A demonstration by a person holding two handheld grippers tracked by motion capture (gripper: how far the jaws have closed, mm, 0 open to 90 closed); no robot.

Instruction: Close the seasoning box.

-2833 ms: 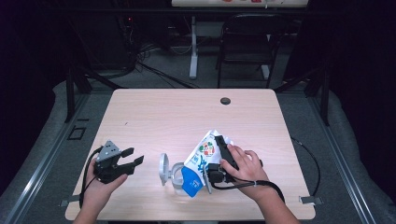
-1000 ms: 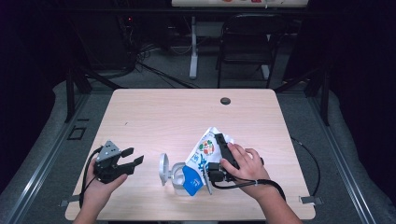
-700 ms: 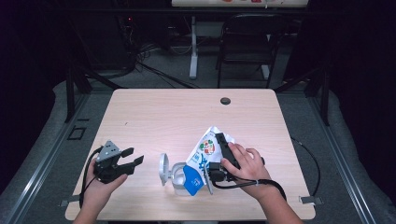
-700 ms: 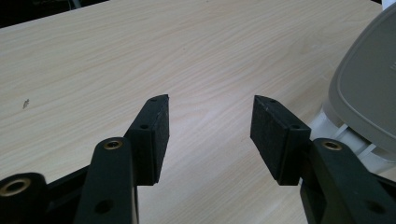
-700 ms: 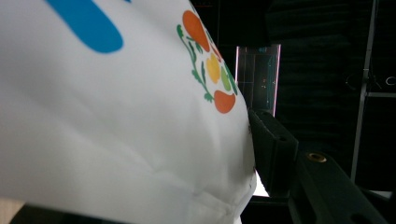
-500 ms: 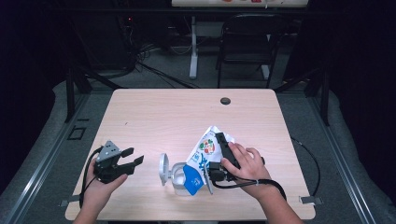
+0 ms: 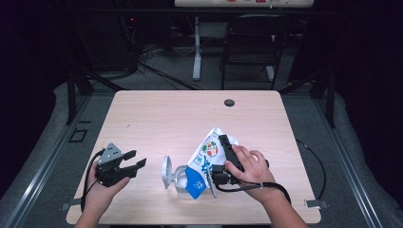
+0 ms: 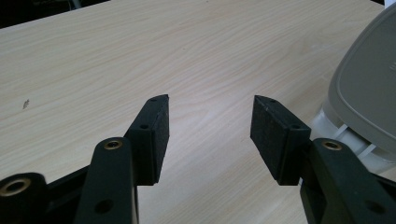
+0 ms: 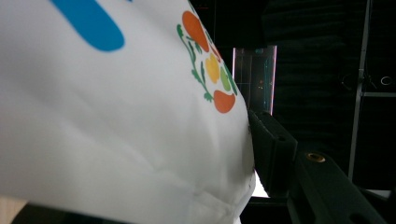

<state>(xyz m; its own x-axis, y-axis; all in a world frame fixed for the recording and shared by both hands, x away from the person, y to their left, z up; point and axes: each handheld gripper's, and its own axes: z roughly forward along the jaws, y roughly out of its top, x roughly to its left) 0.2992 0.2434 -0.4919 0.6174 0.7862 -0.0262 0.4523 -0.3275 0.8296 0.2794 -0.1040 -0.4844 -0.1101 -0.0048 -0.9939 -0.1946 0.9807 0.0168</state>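
While the right gripper point(image 7: 215, 175) clamps the white printed pouch point(image 7: 207, 151) over the clear lidded plastic container point(image 7: 177, 176), the left gripper point(image 7: 133, 165) waits wide open beside it.

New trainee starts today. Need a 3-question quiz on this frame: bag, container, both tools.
1. True or false: the left tool is closed on the clear container.
2. Which item does the right tool grip? A) the lid B) the white printed bag C) the cable
3. In the high view, on which side of the container does its grey lid stand?

Key
1. False. In the left tool's own view its jaws stand apart over bare table, with nothing between them.
2. B. In the right tool's own view a pad presses into the bag.
3. On the left, toward the left tool.
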